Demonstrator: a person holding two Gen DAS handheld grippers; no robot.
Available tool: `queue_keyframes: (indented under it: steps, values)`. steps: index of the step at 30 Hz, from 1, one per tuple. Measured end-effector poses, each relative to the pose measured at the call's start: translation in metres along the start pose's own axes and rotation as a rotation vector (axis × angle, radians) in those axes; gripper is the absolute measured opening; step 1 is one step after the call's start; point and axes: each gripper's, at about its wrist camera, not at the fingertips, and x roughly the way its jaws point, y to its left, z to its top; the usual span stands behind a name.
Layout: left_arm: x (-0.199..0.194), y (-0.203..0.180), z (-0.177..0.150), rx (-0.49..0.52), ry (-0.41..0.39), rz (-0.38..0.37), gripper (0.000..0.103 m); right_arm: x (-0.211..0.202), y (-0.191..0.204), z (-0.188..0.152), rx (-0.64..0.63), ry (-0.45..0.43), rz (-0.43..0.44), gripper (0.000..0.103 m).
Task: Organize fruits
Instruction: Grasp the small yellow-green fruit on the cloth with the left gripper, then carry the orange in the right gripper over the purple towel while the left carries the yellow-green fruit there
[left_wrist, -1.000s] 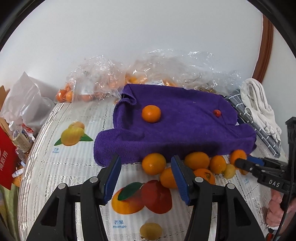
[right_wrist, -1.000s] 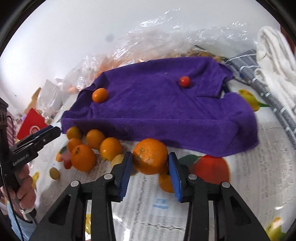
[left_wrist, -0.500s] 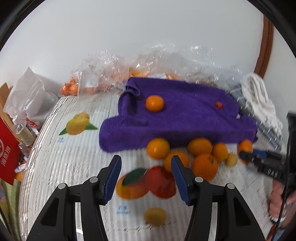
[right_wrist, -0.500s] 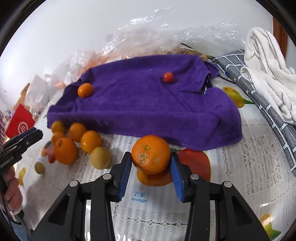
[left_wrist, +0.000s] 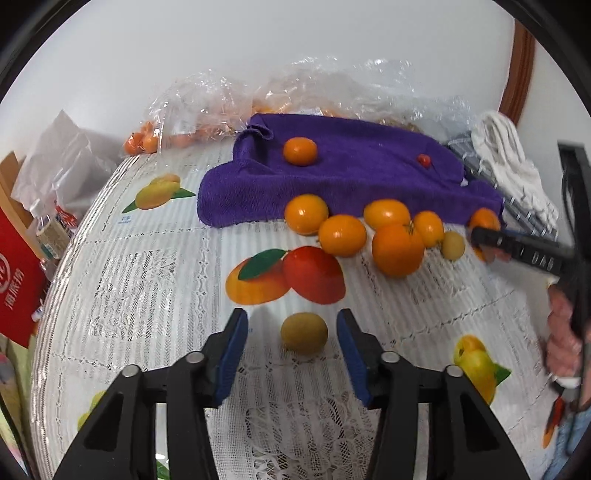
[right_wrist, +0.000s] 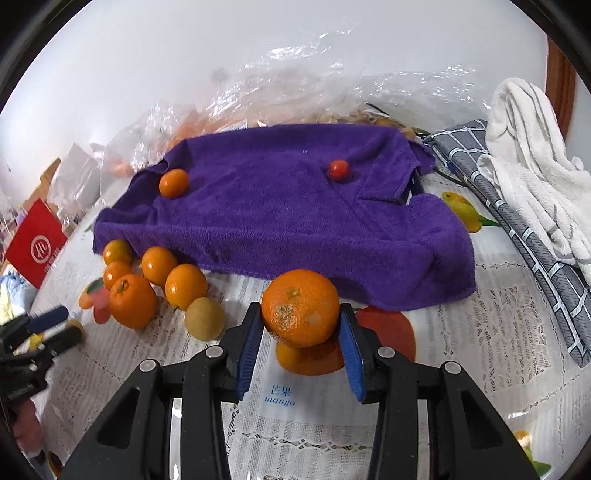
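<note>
Left wrist view: the left gripper (left_wrist: 291, 332) hangs over the counter (left_wrist: 147, 280), its blue pads closing around a small yellow-green fruit (left_wrist: 304, 333) that sits on the lace tablecloth with a gap on either side. Just beyond it lies a printed mango picture, and past that a cluster of loose oranges (left_wrist: 397, 249) crowds the front hem of a rumpled purple towel (left_wrist: 354, 177). A second yellow-green fruit (left_wrist: 453, 245) sits at the cluster's right end, close to the tip of the right gripper (left_wrist: 480, 236), which reaches in from the right edge with a person's hand (left_wrist: 563, 332) behind it. On the towel rest one small orange (left_wrist: 300, 150) and, well apart from it, a tiny red fruit (left_wrist: 424, 159). Clear plastic bags (left_wrist: 207, 107) holding more oranges are heaped against the wall behind, a red carton (left_wrist: 16, 280) stands at the left edge, and a white cloth (left_wrist: 509, 155) lies over a grey checked one at the right. Seen from the right wrist, the right gripper pinches a large orange (right_wrist: 300, 307) between its pads, held just in front of the towel's near hem, with the fruit cluster to its left and the left gripper at the far left edge.
</note>
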Motion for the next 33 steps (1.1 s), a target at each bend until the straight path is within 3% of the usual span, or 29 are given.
queue_keyframes:
  steps: [2, 3, 8, 13, 19, 27, 33]
  values:
    - [0.004, -0.004, -0.002, 0.016, 0.023, 0.008, 0.028, 0.000, -0.004, 0.002, 0.024, -0.003, 0.003, 0.041]
    - [0.005, -0.006, -0.003, 0.015, 0.025, 0.011, 0.026, -0.001, -0.007, 0.002, 0.036, -0.005, 0.007, 0.041]
    - [-0.001, -0.007, 0.011, 0.004, 0.010, 0.016, 0.026, -0.009, -0.015, 0.005, 0.070, -0.047, 0.017, 0.041]
    - [-0.020, -0.009, 0.047, -0.033, -0.069, 0.004, 0.026, -0.017, -0.009, 0.007, 0.035, -0.088, -0.041, 0.041]
    - [-0.021, -0.021, 0.090, -0.040, -0.136, -0.037, 0.026, -0.033, -0.001, 0.019, 0.015, -0.110, -0.042, 0.041]
    - [-0.006, -0.017, 0.136, -0.120, -0.234, -0.029, 0.026, -0.054, 0.013, 0.073, -0.032, -0.164, -0.026, 0.041]
    - [0.015, -0.011, 0.142, -0.135, -0.270, 0.014, 0.026, -0.041, 0.014, 0.102, -0.041, -0.203, -0.048, 0.041]
